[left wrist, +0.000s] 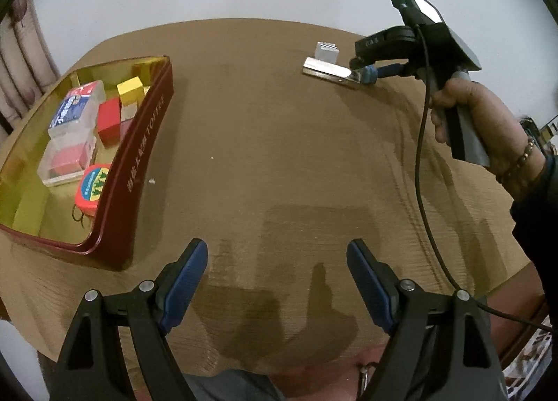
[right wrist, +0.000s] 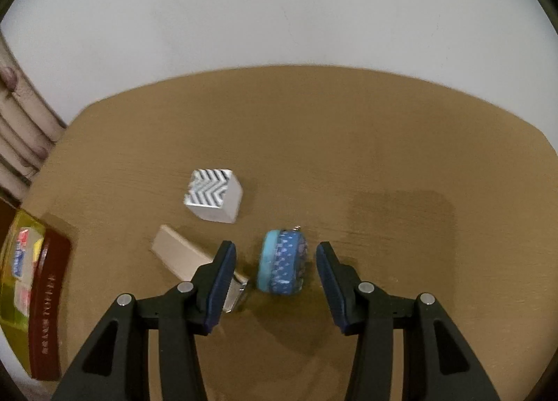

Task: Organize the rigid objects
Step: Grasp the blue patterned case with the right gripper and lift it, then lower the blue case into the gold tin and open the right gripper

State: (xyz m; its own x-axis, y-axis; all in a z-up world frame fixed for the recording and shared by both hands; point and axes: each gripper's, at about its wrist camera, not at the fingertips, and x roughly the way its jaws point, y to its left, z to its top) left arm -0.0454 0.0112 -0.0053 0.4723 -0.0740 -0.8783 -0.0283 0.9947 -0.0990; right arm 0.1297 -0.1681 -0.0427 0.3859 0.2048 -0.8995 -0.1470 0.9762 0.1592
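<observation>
A blue round tape measure [right wrist: 282,263] stands on edge on the brown table [right wrist: 383,156]. My right gripper [right wrist: 276,247] is open, one finger on each side of the tape measure, with a gap between each pad and it. Beside it lie a pale flat block [right wrist: 181,256], partly under the left finger, and a white cube with a chevron top [right wrist: 214,197]. In the left wrist view the right gripper [left wrist: 366,74] sits at the far right by the cube [left wrist: 327,51] and the flat block [left wrist: 327,70]. My left gripper [left wrist: 277,247] hangs open over bare table.
A dark red tin tray [left wrist: 139,142] at the left holds clear plastic boxes [left wrist: 75,111], a red block [left wrist: 110,120], a yellow block [left wrist: 130,92] and an orange tape measure [left wrist: 92,188]. A hand [left wrist: 481,114] holds the right gripper's handle; its cable [left wrist: 422,156] trails over the table.
</observation>
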